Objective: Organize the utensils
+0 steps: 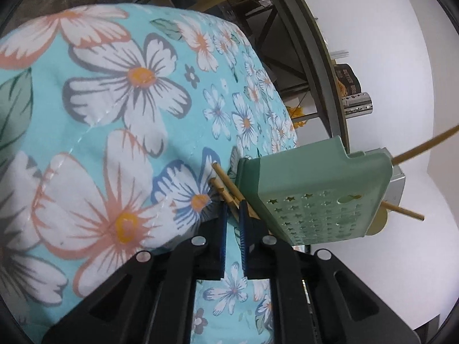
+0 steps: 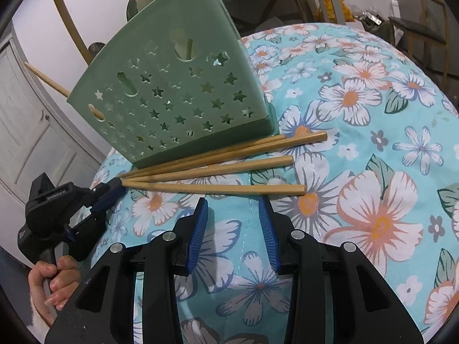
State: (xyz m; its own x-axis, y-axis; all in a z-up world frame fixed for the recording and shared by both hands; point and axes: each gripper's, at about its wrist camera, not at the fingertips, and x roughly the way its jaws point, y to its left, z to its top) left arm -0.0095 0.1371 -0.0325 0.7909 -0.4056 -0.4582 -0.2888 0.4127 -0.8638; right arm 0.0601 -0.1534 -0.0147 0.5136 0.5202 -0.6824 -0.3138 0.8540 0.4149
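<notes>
In the left wrist view, the left hand-held gripper (image 1: 233, 209) has its blue pads drawn narrow around the tips of the wooden chopsticks (image 1: 226, 185); how many sticks sit between the pads is hard to make out, since the pads and the green utensil holder (image 1: 315, 189) hide most of their length. The holder, perforated with stars, stands just beside the gripper on the table's edge, and more sticks poke out of its far side, one (image 1: 404, 210) cut short by the holder wall. The table carries a turquoise floral cloth (image 1: 120, 109). Beyond it lie a white wall, a grey shelf frame (image 1: 315, 66) and a dark package and a shiny can, both small and blurred. In the right wrist view, the right hand-held gripper (image 2: 233, 223) hovers over the cloth (image 2: 373, 149) with its pads wide apart and nothing between them. Four chopsticks (image 2: 218, 169) fan out on the cloth just ahead of it, their narrow ends meeting at the left hand-held gripper (image 2: 114, 190), which pinches them there; two lie against the base of the holder (image 2: 178, 91). A hand (image 2: 54, 281) grips that tool's handle, partly cut off at the frame edge. A white door stands behind at the left, and chairs at the far right.
</notes>
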